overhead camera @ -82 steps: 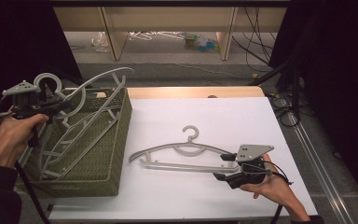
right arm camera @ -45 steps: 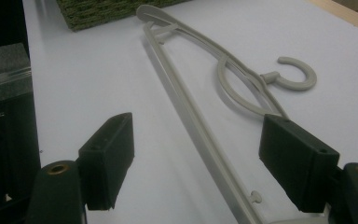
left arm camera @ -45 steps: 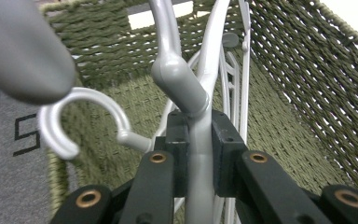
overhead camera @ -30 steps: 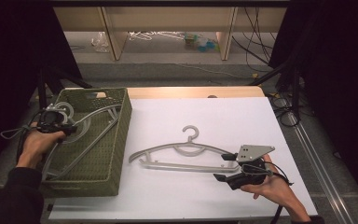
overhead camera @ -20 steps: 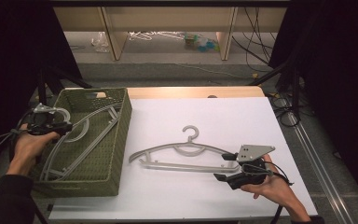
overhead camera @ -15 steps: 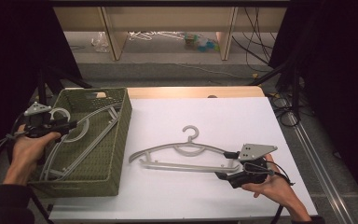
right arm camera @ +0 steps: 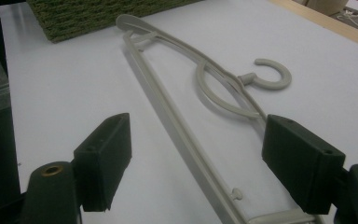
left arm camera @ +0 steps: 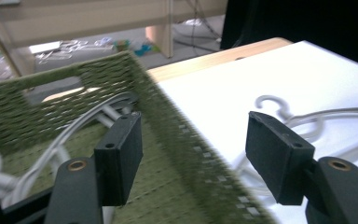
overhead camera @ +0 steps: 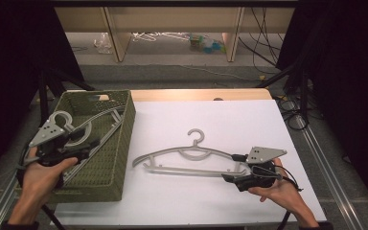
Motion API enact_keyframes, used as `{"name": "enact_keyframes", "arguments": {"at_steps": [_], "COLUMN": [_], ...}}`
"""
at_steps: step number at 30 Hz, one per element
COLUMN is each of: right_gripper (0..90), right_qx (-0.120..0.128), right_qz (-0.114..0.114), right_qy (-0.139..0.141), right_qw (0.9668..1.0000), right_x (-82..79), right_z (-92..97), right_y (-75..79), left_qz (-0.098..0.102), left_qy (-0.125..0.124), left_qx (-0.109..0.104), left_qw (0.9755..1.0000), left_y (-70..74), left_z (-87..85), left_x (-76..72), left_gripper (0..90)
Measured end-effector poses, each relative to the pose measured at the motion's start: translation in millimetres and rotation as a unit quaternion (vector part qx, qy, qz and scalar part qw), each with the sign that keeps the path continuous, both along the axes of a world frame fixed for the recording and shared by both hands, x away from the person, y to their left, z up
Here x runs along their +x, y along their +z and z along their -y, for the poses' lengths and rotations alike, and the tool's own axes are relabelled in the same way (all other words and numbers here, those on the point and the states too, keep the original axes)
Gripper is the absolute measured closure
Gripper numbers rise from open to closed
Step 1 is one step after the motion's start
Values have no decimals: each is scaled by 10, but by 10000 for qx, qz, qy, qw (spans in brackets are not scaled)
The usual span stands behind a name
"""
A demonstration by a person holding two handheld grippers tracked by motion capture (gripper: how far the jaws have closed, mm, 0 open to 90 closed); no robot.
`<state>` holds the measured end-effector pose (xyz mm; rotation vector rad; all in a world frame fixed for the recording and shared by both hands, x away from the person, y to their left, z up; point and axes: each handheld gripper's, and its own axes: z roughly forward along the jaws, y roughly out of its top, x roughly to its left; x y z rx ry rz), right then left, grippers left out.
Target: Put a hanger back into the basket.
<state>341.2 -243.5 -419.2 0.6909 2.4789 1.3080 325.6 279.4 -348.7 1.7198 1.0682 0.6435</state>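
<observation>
Grey hanger (overhead camera: 191, 155) lies flat on the white table (overhead camera: 182, 201), right of the green basket (overhead camera: 120, 143), its end between the open jaws of the right gripper (overhead camera: 227, 167).

It looks light, thin and stiff, of smooth plastic that may slip; I think the straight lower bar near the end is the best place to pinch it. The left gripper (overhead camera: 93, 143) stands over the basket, where other hangers (overhead camera: 103, 124) lie; its jaws have just been opening and hold nothing.
</observation>
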Motion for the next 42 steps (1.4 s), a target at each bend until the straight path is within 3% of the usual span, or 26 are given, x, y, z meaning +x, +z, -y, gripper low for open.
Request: {"name": "enact_keyframes", "arguments": {"at_steps": [5,7,10,14,16,22,34,36,37,38,39,42], "right_gripper": [249,249,246,241,241,242,266,274,274,275,287,313], "right_qx": [24,30,44,64,64,39,-363,-460,-460,-537,-624,-714], "right_qz": [17,-11,-9,3,37,15,-77,-161,-161,-169,-245,-331], "right_qy": [-29,-53,-79,-119,-147,-186,-416,-476,-476,-495,-535,-500], "right_qw": [10000,10000,10000,9999,9999,9998,9984,9977,9977,9972,9963,9956], "right_x": [3,5,4,12,14,39,456,603,603,648,725,790], "right_z": [0,-2,0,2,4,-28,-105,-129,-129,-142,-171,-206], "right_y": [0,-5,-4,-12,-16,-27,-108,-150,-150,-172,-213,-246], "left_qz": [58,105,112,-4,-25,-116,-91,-211,-192,-154,-156,-191], "left_qy": [-351,-382,-596,-1017,-1084,-1157,-1452,-1546,-1594,-1552,-1570,-1561], "left_qx": [-66,-215,-177,-256,-337,-284,-252,-433,-457,-308,-263,-270], "left_qw": [9993,9990,9980,9945,9935,9928,9890,9868,9860,9873,9871,9872], "left_y": [-61,-115,-195,-320,-347,-514,-685,-716,-731,-735,-749,-770], "left_z": [239,341,487,696,725,883,1153,1174,1184,1193,1205,1213], "left_x": [-160,-208,-268,-333,-339,-394,-570,-575,-575,-586,-586,-585], "left_gripper": [348,339,314,278,268,225,170,170,170,170,170,170]}}
